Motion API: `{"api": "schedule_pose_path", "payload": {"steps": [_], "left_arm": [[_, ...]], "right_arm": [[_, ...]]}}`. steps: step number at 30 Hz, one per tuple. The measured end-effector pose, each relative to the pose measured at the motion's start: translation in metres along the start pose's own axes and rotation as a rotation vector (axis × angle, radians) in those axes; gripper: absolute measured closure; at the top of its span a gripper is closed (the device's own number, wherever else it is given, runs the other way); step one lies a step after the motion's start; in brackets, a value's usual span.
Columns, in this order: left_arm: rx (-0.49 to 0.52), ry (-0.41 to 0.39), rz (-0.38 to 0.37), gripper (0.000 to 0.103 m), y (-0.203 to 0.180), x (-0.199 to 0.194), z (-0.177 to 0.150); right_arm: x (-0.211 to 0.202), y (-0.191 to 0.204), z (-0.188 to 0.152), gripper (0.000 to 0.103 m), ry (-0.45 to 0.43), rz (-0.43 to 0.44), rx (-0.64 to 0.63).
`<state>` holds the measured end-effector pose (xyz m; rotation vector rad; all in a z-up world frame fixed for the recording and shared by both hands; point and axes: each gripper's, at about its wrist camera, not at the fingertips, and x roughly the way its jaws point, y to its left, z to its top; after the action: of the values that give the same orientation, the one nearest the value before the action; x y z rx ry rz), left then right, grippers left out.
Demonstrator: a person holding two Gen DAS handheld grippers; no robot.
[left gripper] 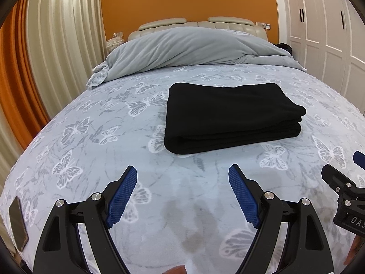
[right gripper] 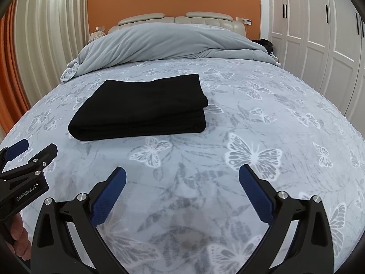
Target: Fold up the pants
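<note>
Black pants (left gripper: 230, 116) folded into thick rectangular stack, several layers visible at near edge, lying flat mid-bed on butterfly-print bedspread (left gripper: 114, 159), well ahead of both tools. Grey duvet (left gripper: 187, 48) bunched at headboard end. Left gripper (left gripper: 182, 178) spread wide, empty. Right gripper (right gripper: 182, 180) spread wide, empty.

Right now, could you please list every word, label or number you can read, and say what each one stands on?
"GenRobot.AI": white, on the left gripper body, seen from the right wrist.
"DAS", cut off by the frame edge: on the right gripper body, seen from the left wrist.
Wall panel by the headboard: too small to read.
</note>
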<state>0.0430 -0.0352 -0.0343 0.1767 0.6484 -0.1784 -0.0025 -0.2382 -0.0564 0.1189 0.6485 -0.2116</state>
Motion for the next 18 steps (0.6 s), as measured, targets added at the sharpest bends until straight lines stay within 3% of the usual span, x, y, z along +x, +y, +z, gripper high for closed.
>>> {"api": "schedule_pose_path", "payload": {"steps": [18], "left_arm": [[-0.047, 0.01, 0.007, 0.022, 0.0045, 0.0036, -0.0007]], "right_arm": [[0.0023, -0.0021, -0.0017, 0.006, 0.003, 0.003, -0.013]]}}
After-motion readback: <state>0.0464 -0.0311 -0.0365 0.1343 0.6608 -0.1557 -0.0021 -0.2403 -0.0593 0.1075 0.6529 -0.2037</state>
